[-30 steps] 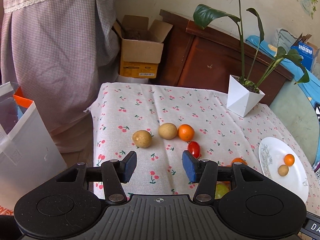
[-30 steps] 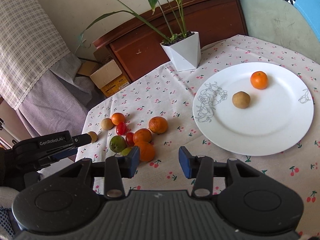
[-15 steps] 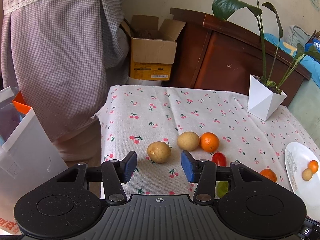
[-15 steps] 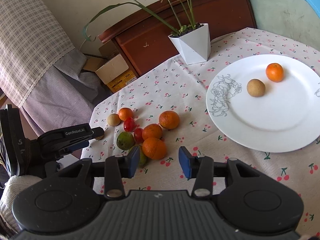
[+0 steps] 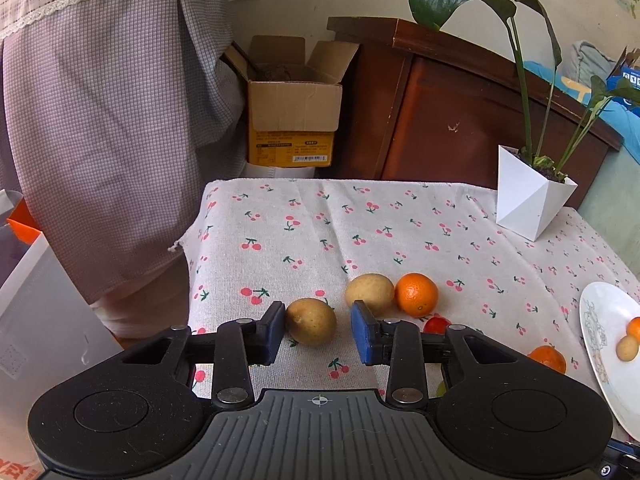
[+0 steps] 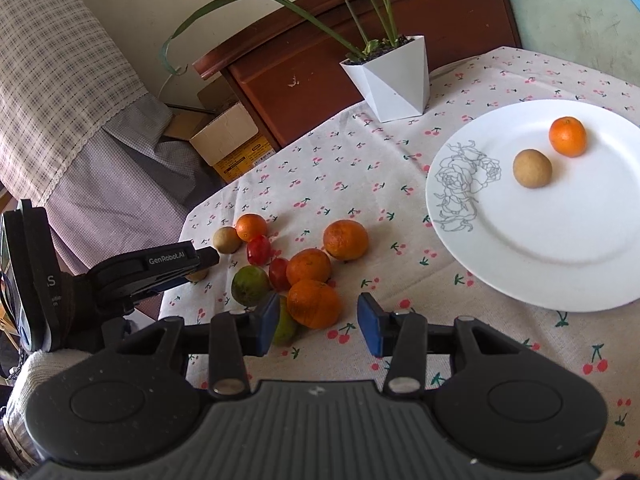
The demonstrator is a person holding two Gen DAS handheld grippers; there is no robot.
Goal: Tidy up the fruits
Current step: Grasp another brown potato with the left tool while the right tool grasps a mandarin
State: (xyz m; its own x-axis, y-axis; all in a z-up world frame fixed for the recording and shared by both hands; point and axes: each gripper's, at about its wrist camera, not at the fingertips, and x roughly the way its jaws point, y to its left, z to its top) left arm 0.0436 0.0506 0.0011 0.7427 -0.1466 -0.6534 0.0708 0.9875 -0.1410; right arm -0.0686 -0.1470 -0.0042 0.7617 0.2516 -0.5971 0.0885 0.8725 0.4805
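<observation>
My left gripper (image 5: pixel 318 330) is open, its blue pads on either side of a brown round fruit (image 5: pixel 311 321) on the cherry-print cloth, the left pad almost touching it. A second brown fruit (image 5: pixel 369 294) and an orange (image 5: pixel 416 294) lie just beyond. My right gripper (image 6: pixel 316 324) is open, with an orange (image 6: pixel 313 303) between its pads. Around that orange lie two more oranges (image 6: pixel 345 239), red tomatoes (image 6: pixel 258 249) and green fruits (image 6: pixel 249 285). A white plate (image 6: pixel 500 240) at the right holds a brown fruit (image 6: pixel 532 168) and a small orange (image 6: pixel 567 136).
A white angular plant pot (image 6: pixel 390 78) stands at the table's far side, in front of a brown wooden cabinet (image 5: pixel 460 108). A cardboard box (image 5: pixel 294 114) and a draped checked cloth (image 5: pixel 112 120) are beyond the table's far edge. A white bin (image 5: pixel 44 316) stands left of the table.
My left gripper has moved forward and left, so the brown fruit now sits between its pads. My right gripper has moved closer to the pile, bringing an orange between its pads.
</observation>
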